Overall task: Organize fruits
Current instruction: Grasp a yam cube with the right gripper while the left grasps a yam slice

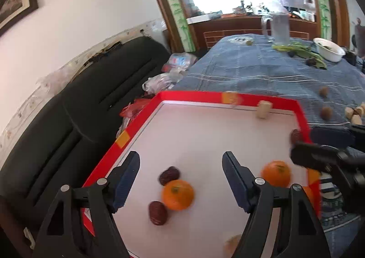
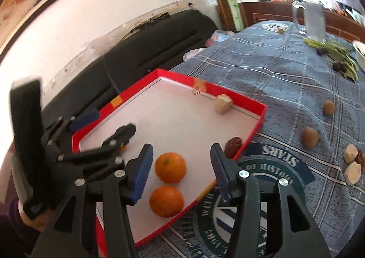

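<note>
Table: draped in a blue plaid cloth (image 2: 262,71), with a round "STARS" crest printed near the front edge.
Sofa: a black couch (image 1: 75,103) runs along the white wall, just beside the table.
Tray: the red-rimmed box lid (image 1: 196,95) sits on the cloth at the sofa side, white floor, and that's where the sorted fruit lies.
Left gripper: over the tray's near end, the left gripper (image 1: 181,174) has its jaws spread wide, blue pads clear of everything, gripping nothing.
Right gripper: the right gripper (image 2: 180,162) hangs over the tray's front edge, jaws parted, nothing clamped.
Oranges: three in the tray! One orange (image 1: 178,194) lies between the left pads, untouched; a second orange (image 2: 170,167) sits between the right pads, clear of both; a third orange (image 2: 166,201) is just beside it, nearer the camera.
Dates: two dark red dates (image 1: 169,174) flank the left-hand orange, one behind it, one in front; another date (image 2: 233,144) rests against the tray's right wall.
Pale chunk: a beige cut piece (image 2: 223,103) leans on the far wall of the tray.
Loose on the cloth: two brown kiwis (image 2: 309,137) and more beige pieces (image 2: 351,156) lie out to the right, well apart from the tray.
</note>
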